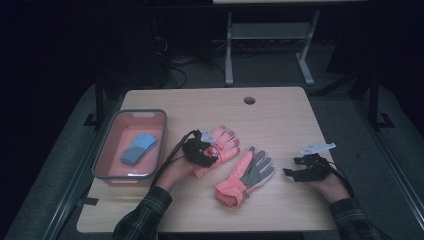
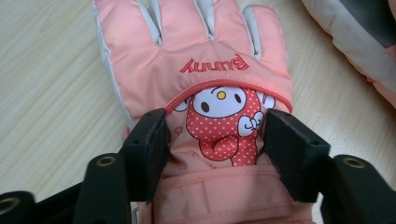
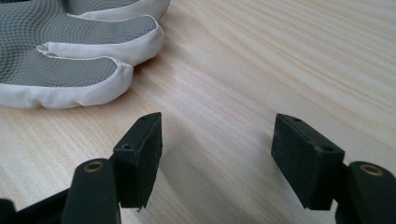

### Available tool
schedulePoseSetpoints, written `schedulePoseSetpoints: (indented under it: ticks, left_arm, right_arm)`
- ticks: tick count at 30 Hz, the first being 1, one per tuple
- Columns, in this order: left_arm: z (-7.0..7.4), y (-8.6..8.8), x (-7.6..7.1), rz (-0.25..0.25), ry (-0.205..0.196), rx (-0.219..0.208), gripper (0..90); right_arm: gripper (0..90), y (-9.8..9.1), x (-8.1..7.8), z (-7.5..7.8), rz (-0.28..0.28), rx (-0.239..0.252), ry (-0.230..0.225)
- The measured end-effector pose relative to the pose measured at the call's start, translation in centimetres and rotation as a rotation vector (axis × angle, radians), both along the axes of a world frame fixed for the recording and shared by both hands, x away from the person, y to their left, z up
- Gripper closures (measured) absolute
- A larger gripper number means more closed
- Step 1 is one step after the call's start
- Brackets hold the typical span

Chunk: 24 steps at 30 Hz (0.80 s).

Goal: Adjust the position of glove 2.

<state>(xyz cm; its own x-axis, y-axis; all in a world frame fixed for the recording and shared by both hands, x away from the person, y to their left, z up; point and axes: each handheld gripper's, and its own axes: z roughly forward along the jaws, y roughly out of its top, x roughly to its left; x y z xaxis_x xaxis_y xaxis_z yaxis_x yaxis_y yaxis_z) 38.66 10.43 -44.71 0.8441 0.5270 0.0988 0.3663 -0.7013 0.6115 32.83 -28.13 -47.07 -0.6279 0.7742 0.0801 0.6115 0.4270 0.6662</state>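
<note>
Wooden table [image 1: 280,115]; left gripper view reveals pink glove's [image 2: 196,60] bunny print.

Our left gripper [image 1: 202,150] sits low over the table at centre-left, our left hand [image 1: 177,170] behind it, the forearm in a plaid sleeve coming up from the bottom edge. Its jaws stand apart, one on each side of what lies under them. Our right gripper [image 1: 305,170] rests low at the right, pointing left, jaws parted with bare wood between them.
</note>
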Motion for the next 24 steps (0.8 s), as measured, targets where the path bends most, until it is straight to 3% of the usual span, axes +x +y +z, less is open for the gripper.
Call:
schedulePoseSetpoints:
  ticks: [7, 10, 16, 18, 19, 21, 24]
  left_arm:
    - [0.1, 0.4, 0.0, -0.03, -0.002, -0.019, 66.5]
    - [0.5, 0.9, 0.1, -0.025, 0.022, -0.059, 77.5]
    - [1.4, 1.7, 0.3, -0.007, 0.049, -0.13, 83.5]
    - [1.8, 2.0, 0.3, -0.003, 0.048, -0.128, 83.6]
    - [2.0, 2.1, 0.3, 0.0, 0.051, -0.137, 83.6]
    - [2.5, 2.4, 0.1, 0.001, 0.065, -0.162, 83.6]
    - [3.2, 2.5, -0.2, 0.008, 0.073, -0.172, 83.6]
  right_arm:
    - [29.1, 0.2, -0.1, -0.2, 0.017, -0.01, -0.031]
    - [28.5, 0.2, -0.2, -0.3, 0.024, -0.017, -0.043]
    - [29.2, 0.2, -0.2, -0.3, 0.025, -0.018, -0.042]
    - [31.6, 0.2, -0.2, -0.2, 0.025, -0.015, -0.036]
    - [34.7, 0.2, -0.3, -0.2, 0.027, -0.011, -0.043]
    - [50.8, 0.2, -0.6, 0.2, 0.037, 0.004, -0.057]
    - [73.9, 0.4, -1.2, 1.2, 0.085, 0.079, -0.07]
